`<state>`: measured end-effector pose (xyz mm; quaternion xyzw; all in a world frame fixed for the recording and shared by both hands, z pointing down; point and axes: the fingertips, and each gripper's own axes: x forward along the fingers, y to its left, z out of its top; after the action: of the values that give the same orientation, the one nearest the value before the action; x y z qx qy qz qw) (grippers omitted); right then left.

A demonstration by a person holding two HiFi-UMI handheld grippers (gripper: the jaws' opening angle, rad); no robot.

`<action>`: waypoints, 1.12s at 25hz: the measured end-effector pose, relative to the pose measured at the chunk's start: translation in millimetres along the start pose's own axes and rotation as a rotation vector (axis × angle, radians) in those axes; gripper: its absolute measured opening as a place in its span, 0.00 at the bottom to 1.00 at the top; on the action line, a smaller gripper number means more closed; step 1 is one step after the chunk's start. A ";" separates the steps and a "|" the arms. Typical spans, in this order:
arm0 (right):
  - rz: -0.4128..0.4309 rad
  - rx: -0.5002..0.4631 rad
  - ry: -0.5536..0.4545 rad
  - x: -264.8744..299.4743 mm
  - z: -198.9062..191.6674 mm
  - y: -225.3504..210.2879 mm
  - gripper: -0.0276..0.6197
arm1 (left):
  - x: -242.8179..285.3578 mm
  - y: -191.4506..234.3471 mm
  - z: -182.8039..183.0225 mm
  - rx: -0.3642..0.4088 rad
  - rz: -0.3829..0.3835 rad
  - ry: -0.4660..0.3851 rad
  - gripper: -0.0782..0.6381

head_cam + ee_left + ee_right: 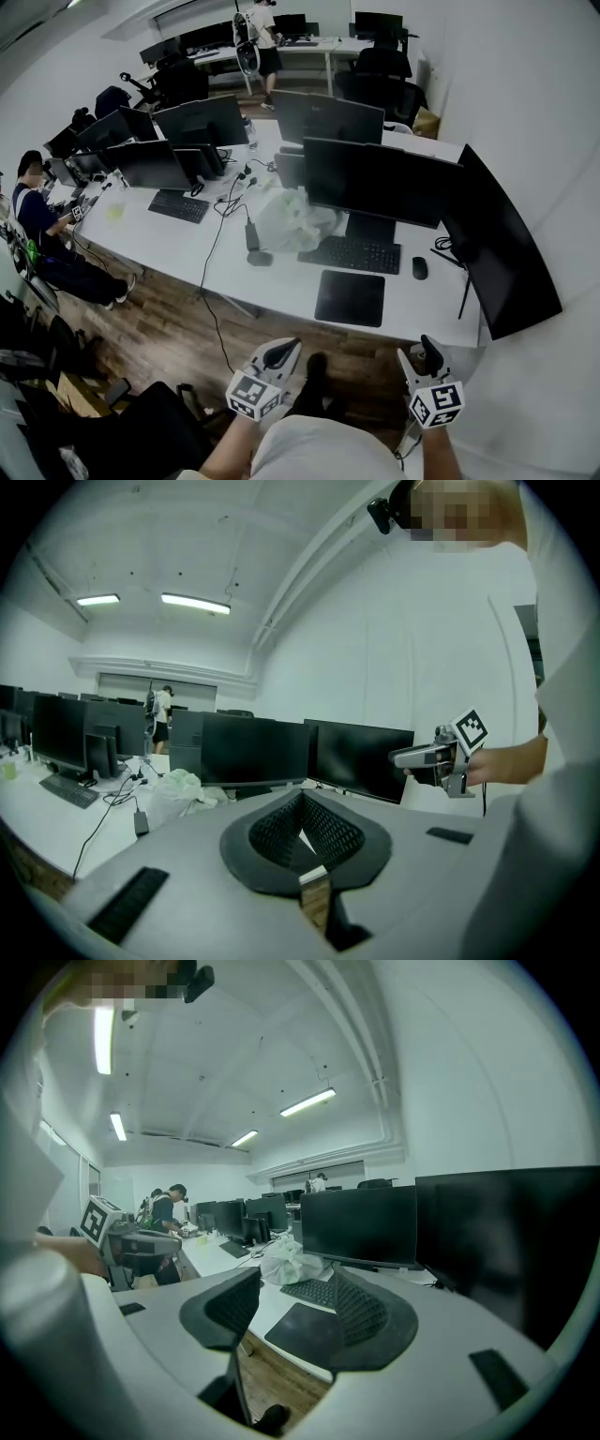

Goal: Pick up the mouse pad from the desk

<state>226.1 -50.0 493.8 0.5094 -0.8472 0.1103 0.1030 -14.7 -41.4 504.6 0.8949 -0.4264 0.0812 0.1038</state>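
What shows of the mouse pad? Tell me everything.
The mouse pad is a dark, matte, rectangular sheet with rounded corners, lying flat on the white desk near its front edge, just in front of the black keyboard and apart from it. Nothing rests on it; only the desk touches it.

The mouse pad (350, 297) lies on the desk (281, 286) before the keyboard (352, 253), the mouse (419, 267) right of both.
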 end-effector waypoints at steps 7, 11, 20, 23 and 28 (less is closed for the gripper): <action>-0.036 0.005 0.038 47.3 -0.4 -12.1 0.46 | 37.6 40.0 -0.7 -0.012 -0.033 0.018 0.13; -0.068 0.021 0.077 75.6 -8.4 -22.1 0.46 | 64.9 63.7 -1.2 -0.011 -0.071 0.034 0.13; -0.127 0.029 0.149 143.7 -24.1 -33.6 0.46 | 131.2 111.5 -19.1 -0.024 -0.188 0.079 0.13; -0.150 0.042 0.173 160.4 -29.6 -36.2 0.48 | 149.5 125.0 -26.1 -0.019 -0.227 0.083 0.13; -0.178 0.059 0.222 190.1 -43.8 -44.1 0.49 | 178.4 142.2 -41.9 -0.029 -0.290 0.112 0.13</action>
<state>180.5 -217.1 593.7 0.5699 -0.7785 0.1814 0.1903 -16.8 -251.3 603.3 0.9396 -0.2875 0.1089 0.1508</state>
